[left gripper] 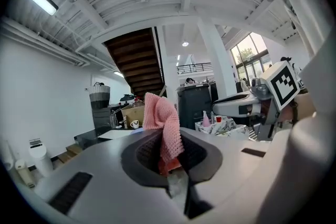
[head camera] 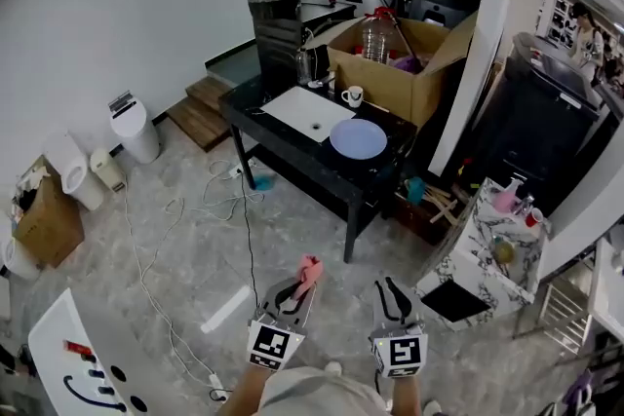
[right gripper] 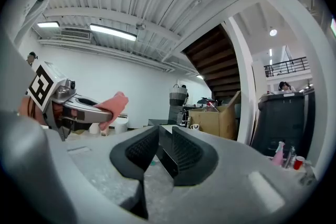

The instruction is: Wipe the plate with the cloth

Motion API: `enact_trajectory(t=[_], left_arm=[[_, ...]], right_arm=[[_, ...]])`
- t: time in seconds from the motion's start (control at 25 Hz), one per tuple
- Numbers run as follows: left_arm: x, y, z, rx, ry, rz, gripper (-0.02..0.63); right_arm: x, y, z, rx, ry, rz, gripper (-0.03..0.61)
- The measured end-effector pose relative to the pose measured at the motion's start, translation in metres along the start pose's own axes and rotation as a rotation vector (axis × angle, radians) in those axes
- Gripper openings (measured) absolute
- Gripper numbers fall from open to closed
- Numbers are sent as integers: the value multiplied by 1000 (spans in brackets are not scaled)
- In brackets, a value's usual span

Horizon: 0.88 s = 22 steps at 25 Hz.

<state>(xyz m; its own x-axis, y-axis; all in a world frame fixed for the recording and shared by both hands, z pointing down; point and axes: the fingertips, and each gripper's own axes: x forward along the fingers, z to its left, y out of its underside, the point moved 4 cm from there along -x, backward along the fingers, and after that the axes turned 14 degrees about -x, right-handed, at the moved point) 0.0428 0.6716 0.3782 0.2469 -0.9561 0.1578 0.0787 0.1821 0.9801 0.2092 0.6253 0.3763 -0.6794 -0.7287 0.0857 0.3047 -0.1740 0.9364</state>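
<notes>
Markings: a black-and-white square marker sits on the cube of each gripper. The red and black marks on the white panel (head camera: 83,365) at 7 o'clock are too blurred to read, so I cannot say whether they are writing.
Left gripper (head camera: 298,287): its jaws are pinched on the pink knitted cloth (head camera: 309,270). The gripper is low in the head view, at 6 o'clock.
Cloth, close up: in the left gripper view the left gripper (left gripper: 169,153) clamps the lower part of the cloth (left gripper: 164,123), and the rest stands up out of the jaws.
Cloth axis: the long axis runs along the jaws and points to about 1 o'clock in the head view, toward the table. The folded top droops to one side.
Right gripper (head camera: 393,291): the jaws are pressed together with nothing between them, and it sits just beside the left one.
Right gripper view: the right gripper (right gripper: 164,147) shows its pads meeting in a line. The left gripper (right gripper: 79,110) and cloth (right gripper: 112,104) are at 9 o'clock.
Plate: the round pale blue plate (head camera: 358,138) lies flat on the table near 12 o'clock, well apart from both grippers.
Surface: a black rectangular table (head camera: 292,154) also carries a white flat board (head camera: 310,113), a white mug (head camera: 353,96) and an open cardboard box (head camera: 400,75).
Room: the floor is pale stone (head camera: 195,258) with loose cables, and a white bin (head camera: 135,129) stands at 10 o'clock. There are white walls and a dark wooden stair.
</notes>
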Motion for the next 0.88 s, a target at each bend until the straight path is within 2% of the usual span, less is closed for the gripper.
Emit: enact_trajectory(t=[0.4, 0.56, 0.88], left_arm=[[32, -3, 11, 0, -20, 7, 34], [48, -3, 30, 2, -13, 7, 34], [92, -10, 81, -8, 34, 23, 34]], right_arm=[[32, 9, -19, -3, -33, 6, 77], [59, 10, -20, -11, -32, -13, 77], [125, 12, -24, -3, -12, 47, 77]])
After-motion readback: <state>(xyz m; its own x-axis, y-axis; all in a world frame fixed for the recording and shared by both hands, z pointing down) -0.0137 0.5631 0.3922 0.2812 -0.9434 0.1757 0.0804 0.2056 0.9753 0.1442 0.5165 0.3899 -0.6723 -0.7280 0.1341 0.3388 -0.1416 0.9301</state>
